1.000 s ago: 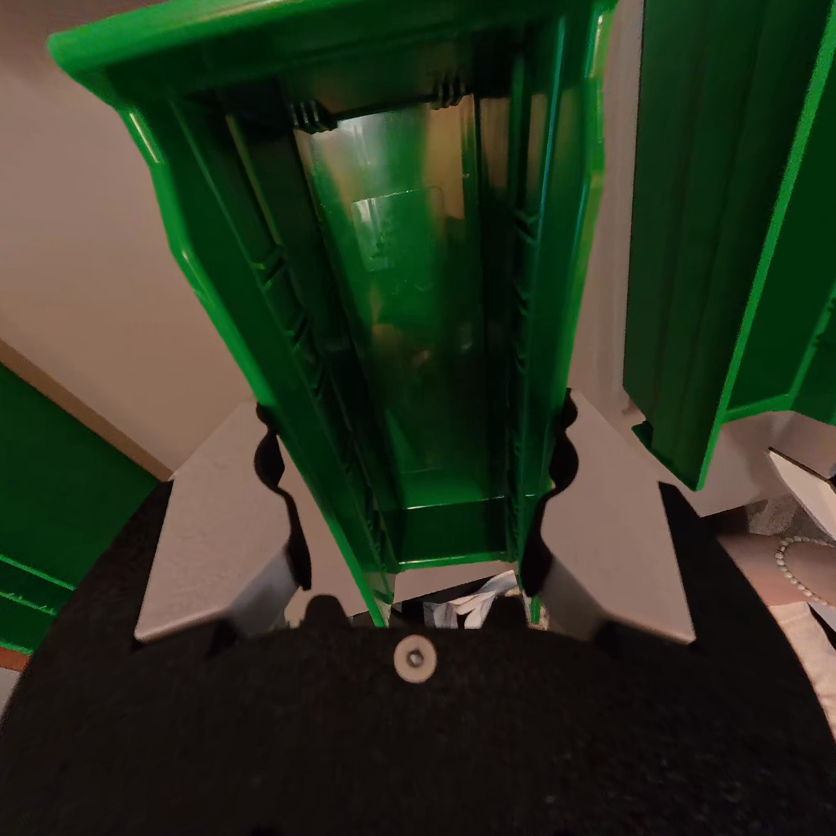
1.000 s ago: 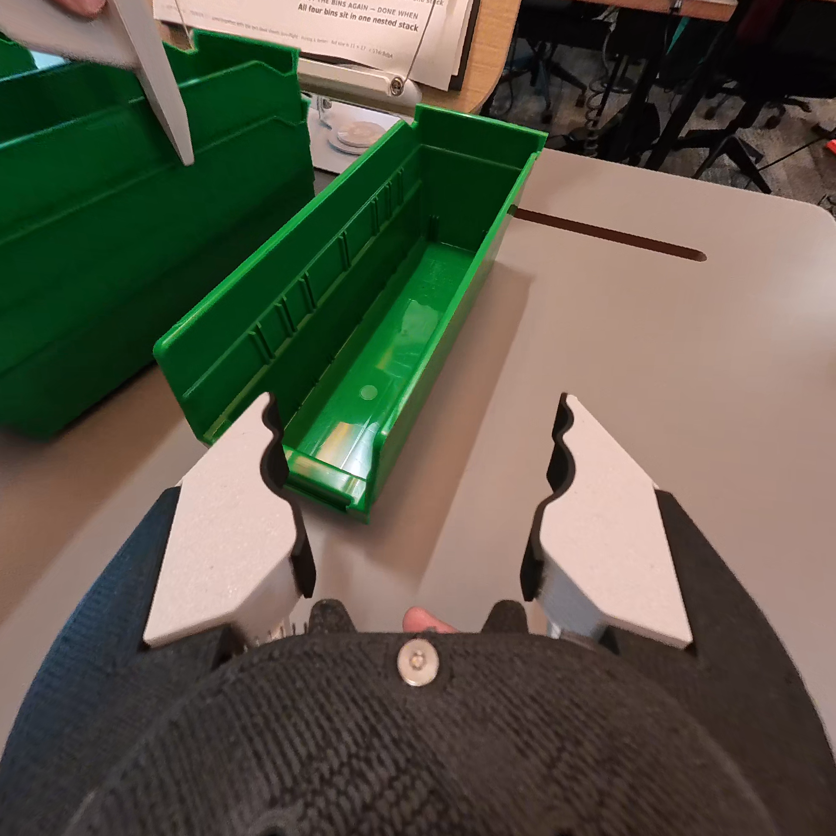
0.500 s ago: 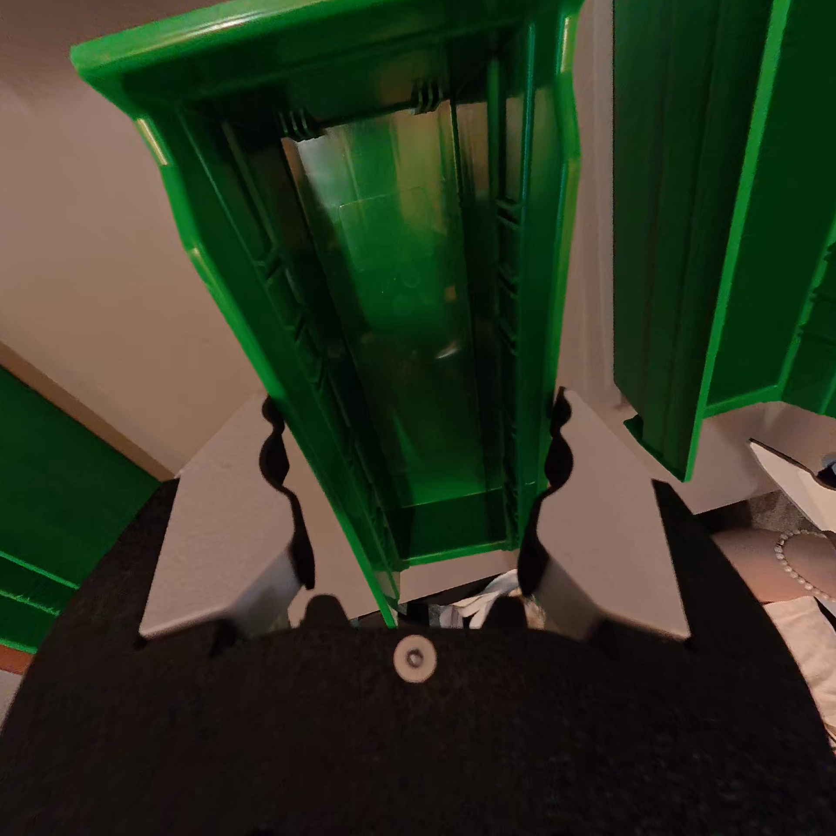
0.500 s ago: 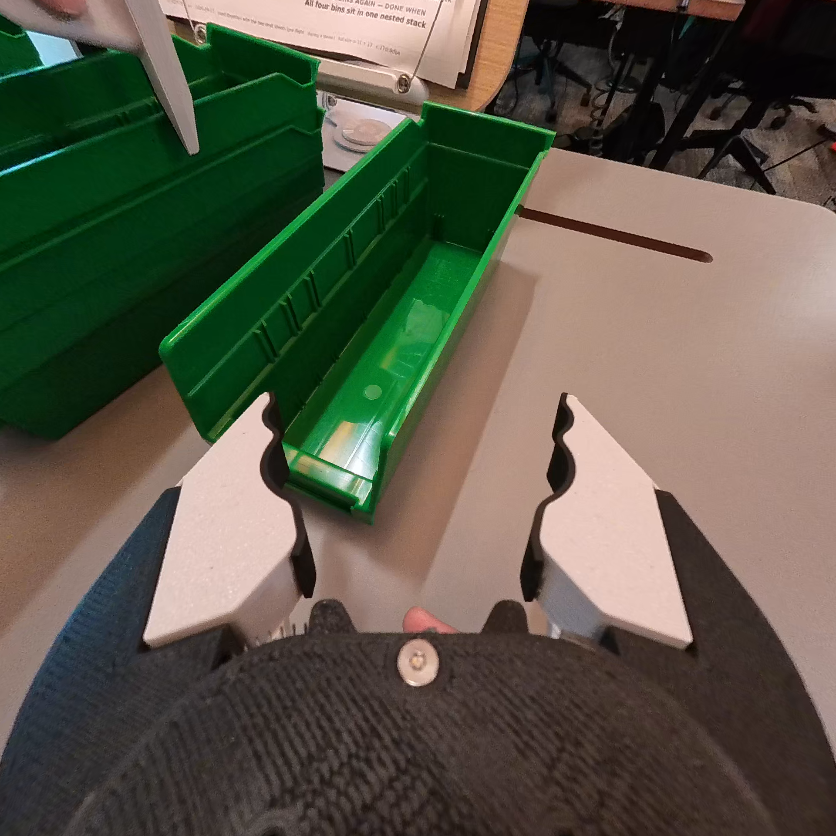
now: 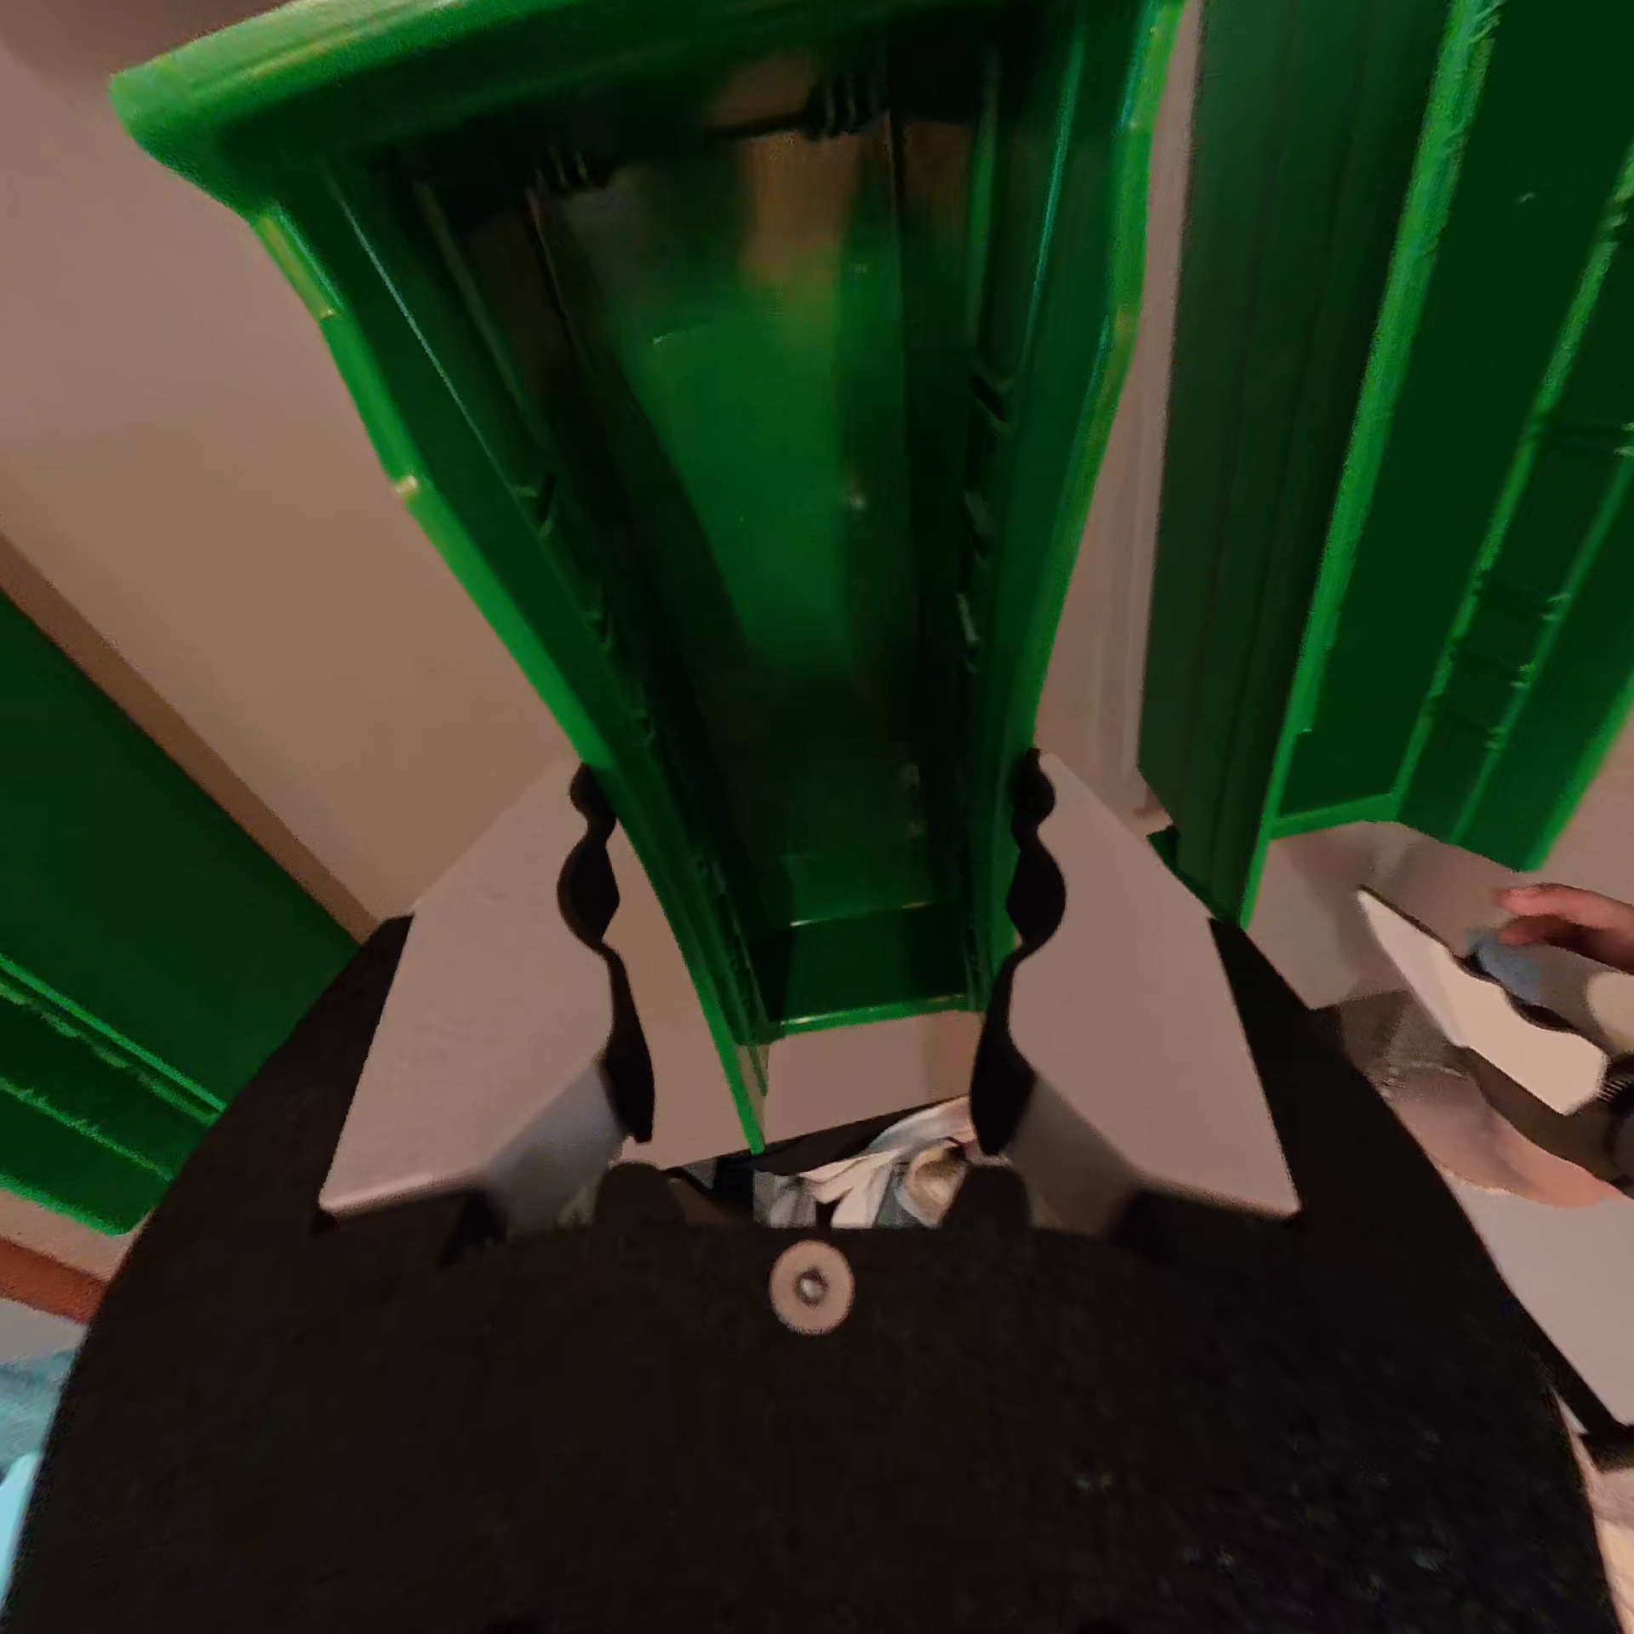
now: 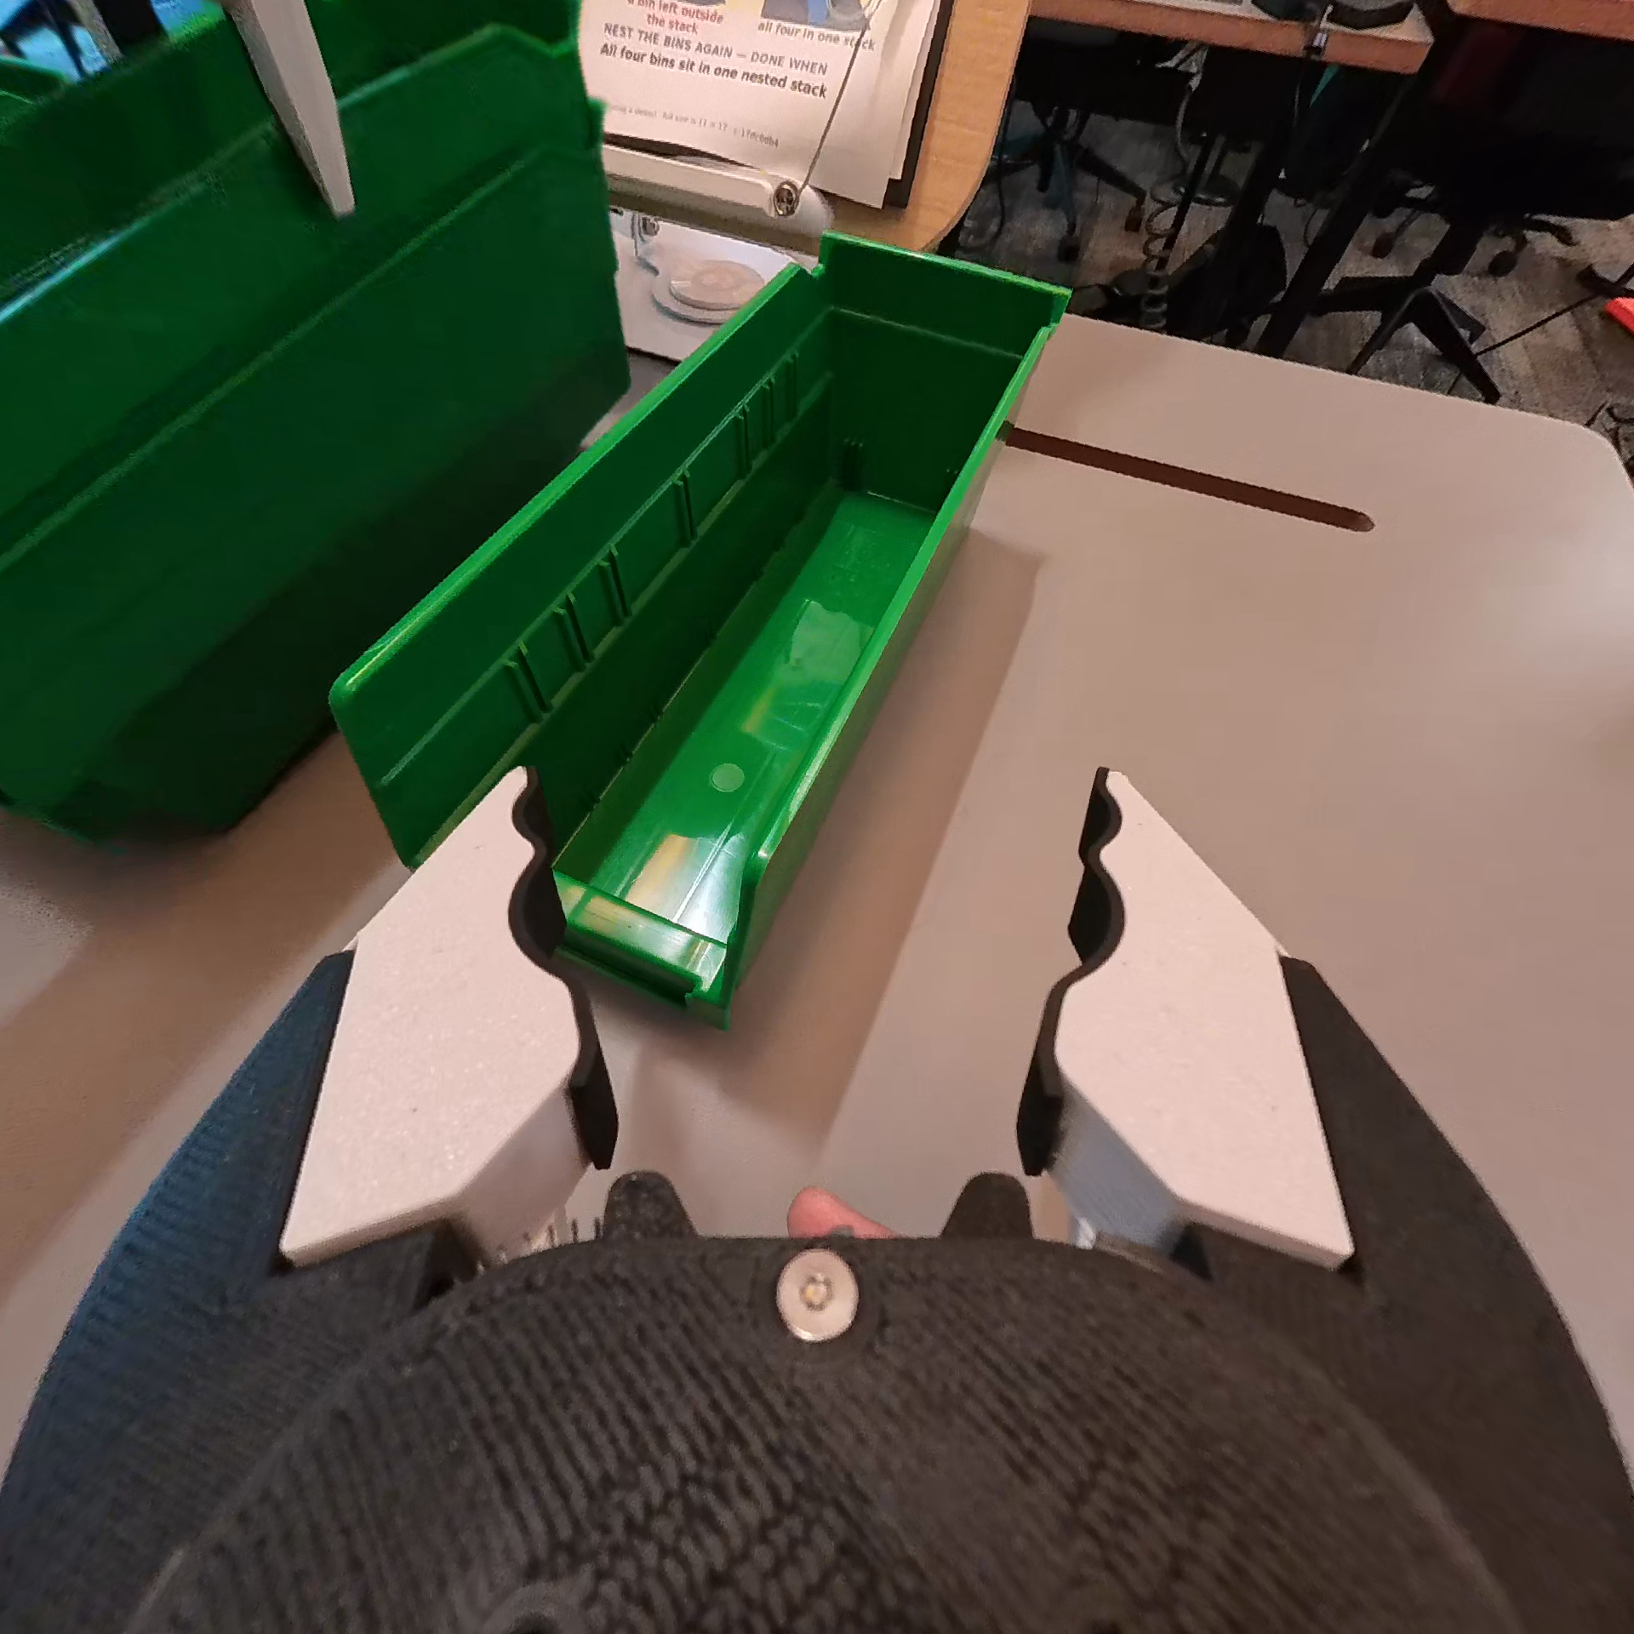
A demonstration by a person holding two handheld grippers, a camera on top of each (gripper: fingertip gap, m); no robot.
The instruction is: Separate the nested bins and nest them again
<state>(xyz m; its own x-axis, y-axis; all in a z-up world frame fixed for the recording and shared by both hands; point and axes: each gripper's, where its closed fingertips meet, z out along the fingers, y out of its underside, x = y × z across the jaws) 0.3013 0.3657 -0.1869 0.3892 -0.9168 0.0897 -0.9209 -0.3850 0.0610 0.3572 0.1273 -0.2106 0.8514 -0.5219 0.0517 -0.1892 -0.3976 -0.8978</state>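
Note:
In the left wrist view a long narrow green bin (image 5: 796,442) lies lengthwise under my left gripper (image 5: 806,769). The open jaws straddle its near end, the right finger against the bin's right wall and the left finger apart from the left wall. More green bins lie at right (image 5: 1326,442) and at lower left (image 5: 106,884). In the right wrist view my right gripper (image 6: 815,778) is open and empty, just above the near end of a single green bin (image 6: 707,663) on the grey table (image 6: 1238,707). A group of green bins (image 6: 221,442) stands at left, one left gripper finger (image 6: 301,115) over it.
A sheet of paper on a clip stand (image 6: 752,71) with a white base (image 6: 707,283) stands behind the bins. A dark slot (image 6: 1185,482) runs across the table's far right. Chairs and desk legs lie beyond the far edge. The right gripper also shows in the left wrist view (image 5: 1485,999).
My left jaws have narrowed around the bin's near end, and the bin has shifted slightly between them. My right gripper has drawn a little closer to the single bin, still open.

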